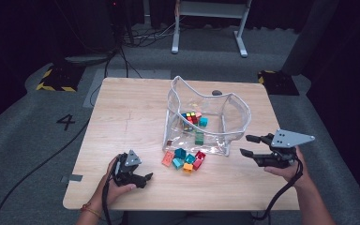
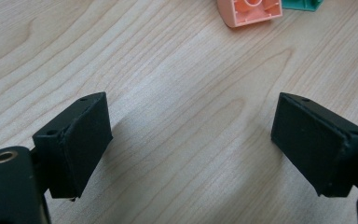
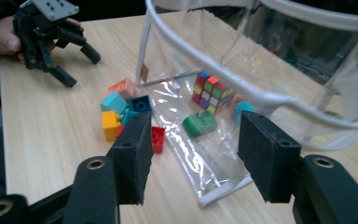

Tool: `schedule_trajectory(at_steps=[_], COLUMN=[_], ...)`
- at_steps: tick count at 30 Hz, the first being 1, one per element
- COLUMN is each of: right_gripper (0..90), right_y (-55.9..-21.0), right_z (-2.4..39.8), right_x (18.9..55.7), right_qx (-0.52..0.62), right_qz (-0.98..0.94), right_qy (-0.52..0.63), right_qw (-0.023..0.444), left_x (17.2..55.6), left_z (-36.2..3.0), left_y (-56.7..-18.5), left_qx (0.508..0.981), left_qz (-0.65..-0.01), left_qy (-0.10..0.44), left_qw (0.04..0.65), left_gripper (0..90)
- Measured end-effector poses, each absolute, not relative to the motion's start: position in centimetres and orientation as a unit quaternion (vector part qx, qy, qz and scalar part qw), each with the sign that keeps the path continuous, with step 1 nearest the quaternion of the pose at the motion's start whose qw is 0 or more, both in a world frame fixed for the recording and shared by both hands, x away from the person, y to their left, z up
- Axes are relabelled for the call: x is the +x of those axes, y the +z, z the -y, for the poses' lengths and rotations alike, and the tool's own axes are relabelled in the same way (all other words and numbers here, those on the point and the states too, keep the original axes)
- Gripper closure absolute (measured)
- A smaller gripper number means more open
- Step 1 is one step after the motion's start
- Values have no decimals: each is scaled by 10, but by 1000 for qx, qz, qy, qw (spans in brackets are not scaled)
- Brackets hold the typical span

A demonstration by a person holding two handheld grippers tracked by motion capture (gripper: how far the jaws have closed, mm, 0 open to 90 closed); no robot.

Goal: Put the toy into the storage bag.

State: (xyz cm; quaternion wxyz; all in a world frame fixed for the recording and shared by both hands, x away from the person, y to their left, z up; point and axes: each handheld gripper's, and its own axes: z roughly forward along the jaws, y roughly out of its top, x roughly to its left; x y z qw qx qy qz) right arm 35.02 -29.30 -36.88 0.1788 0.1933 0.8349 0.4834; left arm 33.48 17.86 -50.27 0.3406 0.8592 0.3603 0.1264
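Observation:
A clear plastic bag (image 1: 236, 110) with a white rim stands open in the middle of the wooden table (image 1: 122, 108). Inside it lie a colour cube (image 3: 212, 91), a green brick (image 3: 200, 123) and a teal brick (image 1: 203, 121). In front of the bag's mouth, several loose bricks (image 1: 185, 160) form a small pile: salmon, teal, blue, yellow and red. My right gripper (image 1: 247, 145) hovers open at the bag's right side, and its jaws frame the bag's near edge (image 3: 223, 191) without touching it. At the front left, my left gripper (image 1: 146, 179) rests low over bare wood, open and empty.
The salmon brick (image 2: 249, 11) lies just ahead of the left jaws, with a teal one (image 2: 303, 3) beside it. Bare wood spreads to the left and along the front edge. Beyond the table are grey carpet, cables and a white frame (image 1: 211, 28).

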Motion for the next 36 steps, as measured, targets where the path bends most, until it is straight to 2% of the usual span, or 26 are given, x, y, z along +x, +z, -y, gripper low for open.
schedule_trajectory(at_steps=[12, 16, 17, 29, 36], right_gripper=[470, 474, 474, 462, 454], right_y=[-420, -433, -443, -466, -470], right_z=[262, 250, 241, 198, 177], right_x=[351, 356, 359, 368, 372], right_qx=[176, 175, 168, 159, 134], right_qz=[-864, -867, -871, -886, -893], right_qy=[449, 450, 450, 428, 421], right_qw=[142, 122, 104, 76, 85], left_x=[335, 335, 335, 335, 335], left_z=[-179, -179, -179, -179, -179], left_y=[-503, -503, -503, -503, -503], left_qx=[859, 859, 859, 859, 859], left_qz=[-360, -360, -360, -360, -360], left_qy=[126, 126, 126, 126, 126], left_qw=[341, 341, 341, 341, 340], left_gripper=[122, 122, 122, 122, 122])
